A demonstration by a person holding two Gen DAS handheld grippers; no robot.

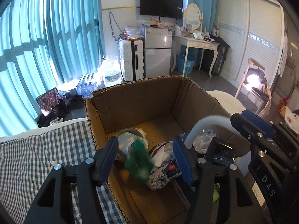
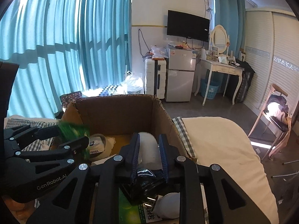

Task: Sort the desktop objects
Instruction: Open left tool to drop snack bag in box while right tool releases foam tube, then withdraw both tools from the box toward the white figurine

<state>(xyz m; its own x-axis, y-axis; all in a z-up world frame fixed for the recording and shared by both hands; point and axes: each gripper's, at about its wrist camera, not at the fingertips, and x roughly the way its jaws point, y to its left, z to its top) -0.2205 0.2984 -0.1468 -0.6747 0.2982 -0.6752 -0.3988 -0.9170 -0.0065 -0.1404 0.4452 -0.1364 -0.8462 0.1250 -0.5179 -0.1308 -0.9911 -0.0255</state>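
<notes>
The cardboard box is holding packets; a blurred green packet is dropping between the spread left hand-held gripper (right hand-held gripper is flanking a white roll, contact unclear).

open brown cardboard box is being borne on checked grey-white bedcover | white fluffy blanket is lying right of box | floral fabric pouch is lying inside box

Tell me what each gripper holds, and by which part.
Left gripper: nothing; its jaws stand open, the blurred green item loose between them. Right gripper: a white curved piece sits between its jaws; an actual grip cannot be told.
</notes>
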